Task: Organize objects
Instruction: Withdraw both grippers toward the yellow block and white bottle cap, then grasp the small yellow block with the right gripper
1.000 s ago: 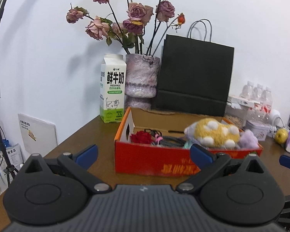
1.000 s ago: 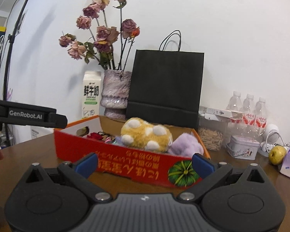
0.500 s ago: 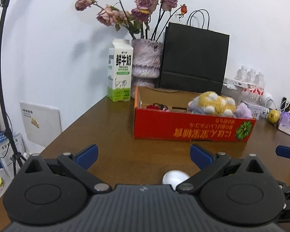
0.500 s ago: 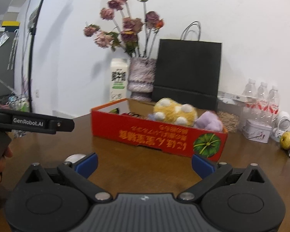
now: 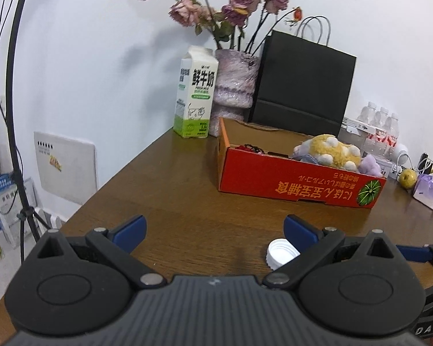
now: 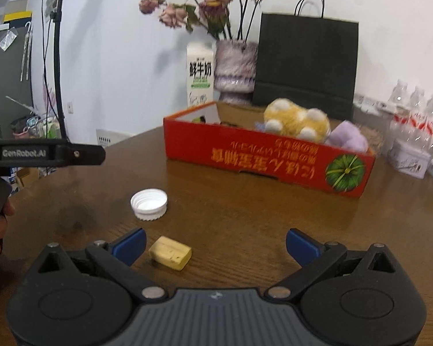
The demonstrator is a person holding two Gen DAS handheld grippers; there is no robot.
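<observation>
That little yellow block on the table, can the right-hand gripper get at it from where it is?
Probably yes. The yellow block lies on bare table just ahead of the right gripper, close to its left finger, and the jaws stand wide open. Nothing sits between them; the white bottle cap lies farther off.

Brown table (image 6: 245,219): box (image 6: 268,158), cap (image 6: 149,203), block (image 6: 170,252)

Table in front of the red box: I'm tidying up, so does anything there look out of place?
Yes. A white bottle cap lies loose, open side up, and a small yellow block sits beside it; both are on the table, outside the red box.
</observation>
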